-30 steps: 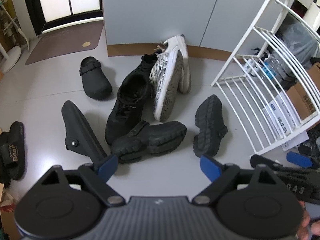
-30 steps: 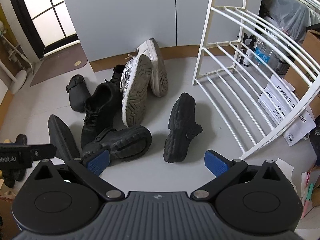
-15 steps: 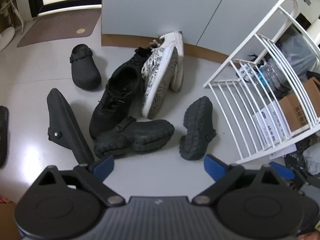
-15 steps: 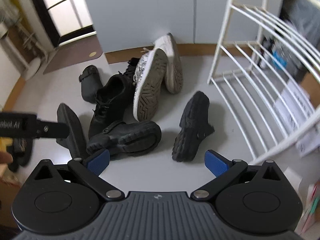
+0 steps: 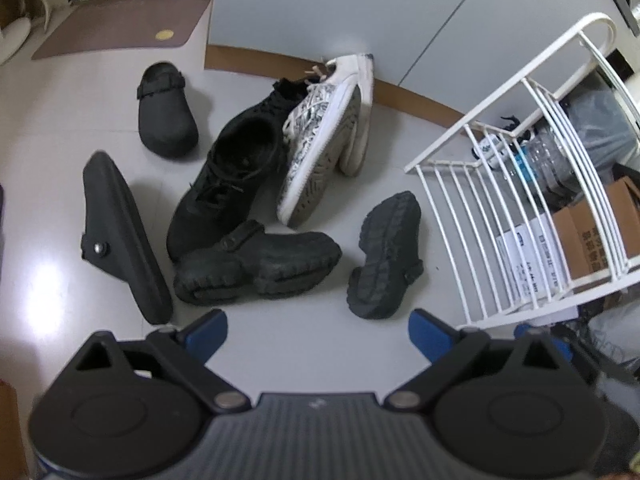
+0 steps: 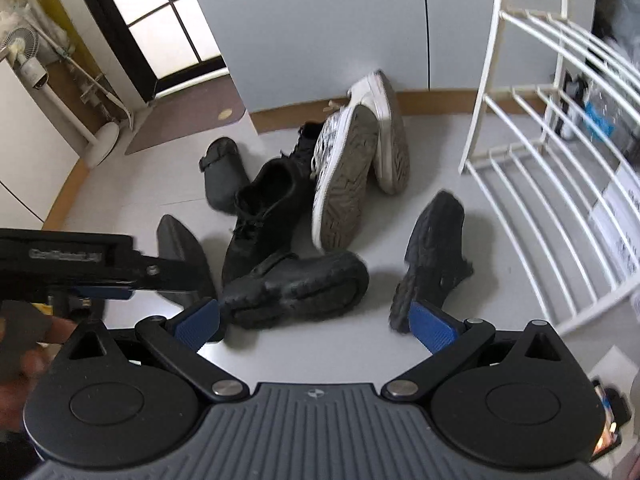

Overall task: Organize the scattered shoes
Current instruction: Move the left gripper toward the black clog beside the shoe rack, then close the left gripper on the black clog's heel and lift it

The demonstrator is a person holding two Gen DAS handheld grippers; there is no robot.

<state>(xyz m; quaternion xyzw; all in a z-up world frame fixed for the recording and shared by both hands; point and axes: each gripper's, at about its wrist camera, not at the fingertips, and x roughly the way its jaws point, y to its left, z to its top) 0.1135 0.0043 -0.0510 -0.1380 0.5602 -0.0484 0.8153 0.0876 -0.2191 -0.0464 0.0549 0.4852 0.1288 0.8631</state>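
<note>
Left wrist view shows your left gripper (image 5: 316, 330) with fingers spread wide, holding nothing, above the floor (image 5: 60, 128). From the left lie a black clog (image 5: 120, 236) on its side, a black sneaker (image 5: 228, 178), a chunky black shoe (image 5: 260, 266), a patterned white sneaker (image 5: 316, 148) tipped sole-out, an upturned black shoe (image 5: 386, 250), then the white rack (image 5: 520, 208). Your right gripper (image 6: 314, 326) hangs equally wide and empty near the pile.

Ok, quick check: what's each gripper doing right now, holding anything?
Left gripper: open, holding nothing, above the floor short of the shoes.
Right gripper: open, holding nothing, fingers near the black chunky-soled shoe.
</note>
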